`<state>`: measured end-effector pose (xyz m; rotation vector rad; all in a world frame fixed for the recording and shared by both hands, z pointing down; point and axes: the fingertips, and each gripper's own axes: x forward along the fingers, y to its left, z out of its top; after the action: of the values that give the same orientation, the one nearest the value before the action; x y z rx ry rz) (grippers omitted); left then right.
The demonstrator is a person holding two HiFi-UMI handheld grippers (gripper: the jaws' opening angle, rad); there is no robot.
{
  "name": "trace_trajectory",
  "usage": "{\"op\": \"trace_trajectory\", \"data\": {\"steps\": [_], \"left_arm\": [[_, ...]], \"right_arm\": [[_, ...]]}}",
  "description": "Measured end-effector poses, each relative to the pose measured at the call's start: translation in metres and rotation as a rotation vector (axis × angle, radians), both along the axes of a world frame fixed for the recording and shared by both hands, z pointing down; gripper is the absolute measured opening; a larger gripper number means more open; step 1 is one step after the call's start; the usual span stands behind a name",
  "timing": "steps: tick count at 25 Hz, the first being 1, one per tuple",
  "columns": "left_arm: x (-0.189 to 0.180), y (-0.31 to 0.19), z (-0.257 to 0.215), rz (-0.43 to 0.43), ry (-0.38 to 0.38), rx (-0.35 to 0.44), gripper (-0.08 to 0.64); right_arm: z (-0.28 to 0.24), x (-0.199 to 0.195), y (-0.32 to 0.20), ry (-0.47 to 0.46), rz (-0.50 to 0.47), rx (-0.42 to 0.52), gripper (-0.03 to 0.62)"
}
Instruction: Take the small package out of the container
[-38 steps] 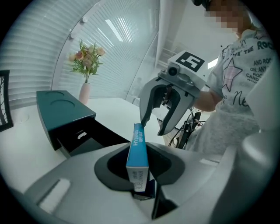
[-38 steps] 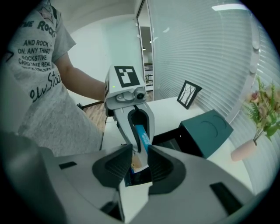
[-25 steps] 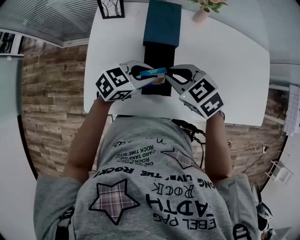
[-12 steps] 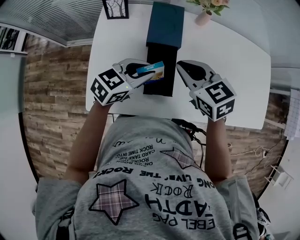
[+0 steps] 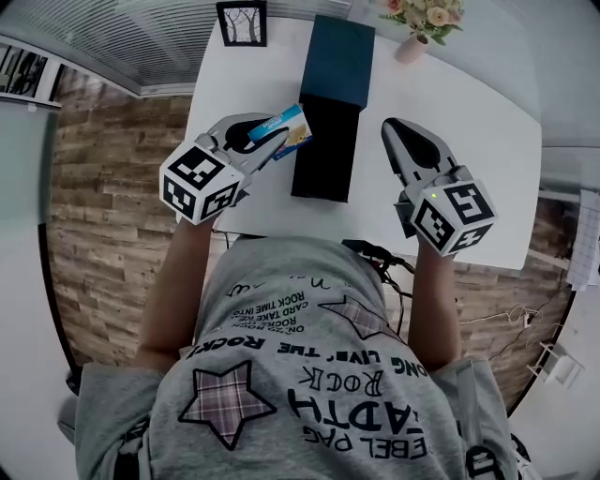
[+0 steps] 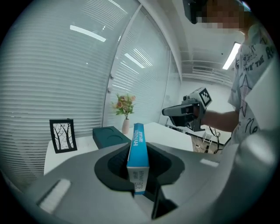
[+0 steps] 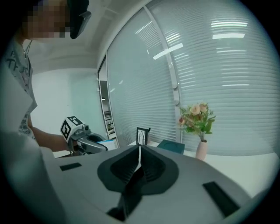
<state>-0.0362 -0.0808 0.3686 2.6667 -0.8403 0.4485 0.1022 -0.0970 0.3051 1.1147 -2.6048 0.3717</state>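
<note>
**Clearly out of the container: small package in the left gripper**

Over the left part of the white table [image 5: 469, 122], the left gripper [image 5: 265, 142] is clamped on the small package [image 5: 281, 121], its jaws pressing the two broad sides; the package is a blue box, held on edge, lifted off the table and just left of the container [image 5: 324, 155]; a framed picture [image 5: 242, 21] stands at the table's far left corner; the container, a long black tray, lies along the middle of the table from near its front edge towards the back; a teal box [image 5: 339, 56] sits at its far end, by the table's far edge; over the right part of the table the right gripper [image 5: 394, 129] hangs with its jaws pressed together and nothing between them, well apart from the container; a vase of flowers [image 5: 412, 42] stands at the far edge, right of the teal box.
</note>
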Motion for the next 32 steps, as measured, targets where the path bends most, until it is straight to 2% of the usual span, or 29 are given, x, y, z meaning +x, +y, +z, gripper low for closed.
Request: {"op": "trace_trajectory", "data": {"steps": [3,6,11,15,18,23,32], "left_arm": [[-0.017,-0.006,-0.017,-0.082,0.052,0.021,0.087],[-0.033,-0.013,-0.033,-0.153,0.063,0.069,0.087],[-0.055,-0.021,-0.057,-0.27,0.034,0.173,0.087],[-0.071,-0.028,-0.071,-0.357,-0.026,0.256,0.087],[-0.078,-0.026,-0.083,-0.403,-0.022,0.292,0.087],[-0.083,-0.024,-0.096,-0.457,0.023,0.315,0.087],[-0.074,-0.018,-0.101,-0.447,0.022,0.339,0.087]], "right_arm": [[-0.01,0.009,-0.003,-0.01,0.053,0.033,0.021],[-0.018,0.019,-0.008,-0.011,0.111,0.075,0.021],[-0.036,0.035,-0.01,-0.008,0.205,0.159,0.021],[-0.048,0.045,-0.012,-0.009,0.263,0.211,0.021],[-0.053,0.05,-0.011,0.003,0.294,0.232,0.021],[-0.061,0.059,-0.012,0.022,0.331,0.265,0.021],[-0.074,0.059,-0.008,0.053,0.342,0.315,0.014]]}}
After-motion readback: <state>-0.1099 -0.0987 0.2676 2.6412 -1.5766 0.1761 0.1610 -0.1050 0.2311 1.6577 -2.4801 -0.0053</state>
